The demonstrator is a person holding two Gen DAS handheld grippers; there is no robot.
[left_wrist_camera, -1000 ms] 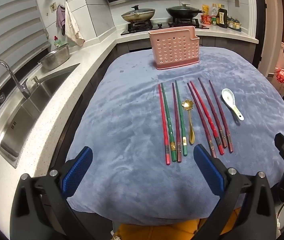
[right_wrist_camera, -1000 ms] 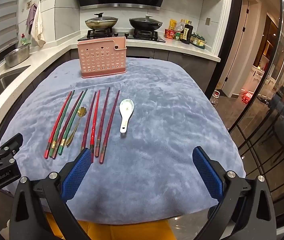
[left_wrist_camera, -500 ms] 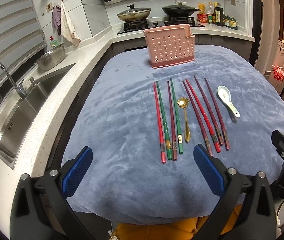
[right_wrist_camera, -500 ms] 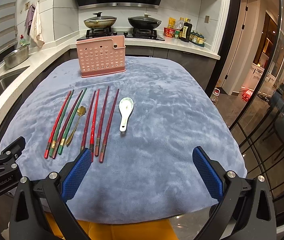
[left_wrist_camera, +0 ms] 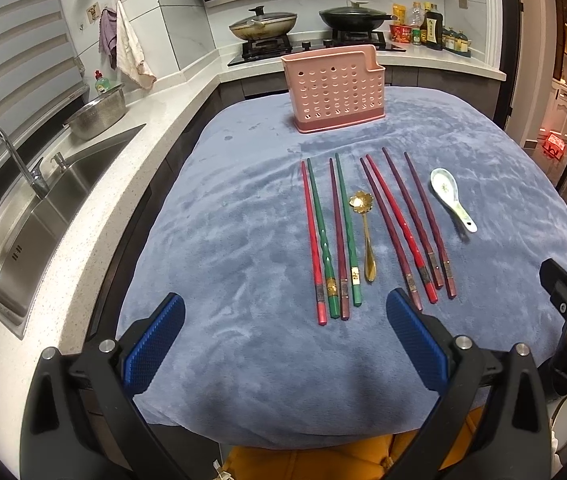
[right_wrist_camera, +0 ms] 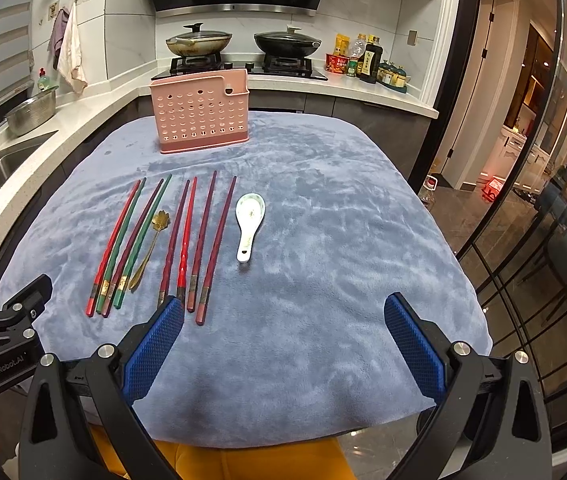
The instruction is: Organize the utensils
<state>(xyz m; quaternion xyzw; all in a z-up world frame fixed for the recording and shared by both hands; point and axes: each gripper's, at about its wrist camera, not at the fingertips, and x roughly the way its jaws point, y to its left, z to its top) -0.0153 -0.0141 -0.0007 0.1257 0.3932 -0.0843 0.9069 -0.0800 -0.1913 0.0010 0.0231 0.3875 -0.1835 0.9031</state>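
Both the left gripper [left_wrist_camera: 283, 340] and right gripper [right_wrist_camera: 283, 340] stand wide and empty at the near cloth [right_wrist_camera: 323, 280] edge, chopsticks [left_wrist_camera: 333, 240], gold spoon [left_wrist_camera: 365, 236] and white spoon [right_wrist_camera: 248, 222] ahead, pink holder [right_wrist_camera: 201, 114] beyond them.

Right gripper [right_wrist_camera: 283, 340] jaws wide, chopsticks [right_wrist_camera: 155, 244] beside white spoon [right_wrist_camera: 248, 220], pink holder [right_wrist_camera: 201, 114] behind
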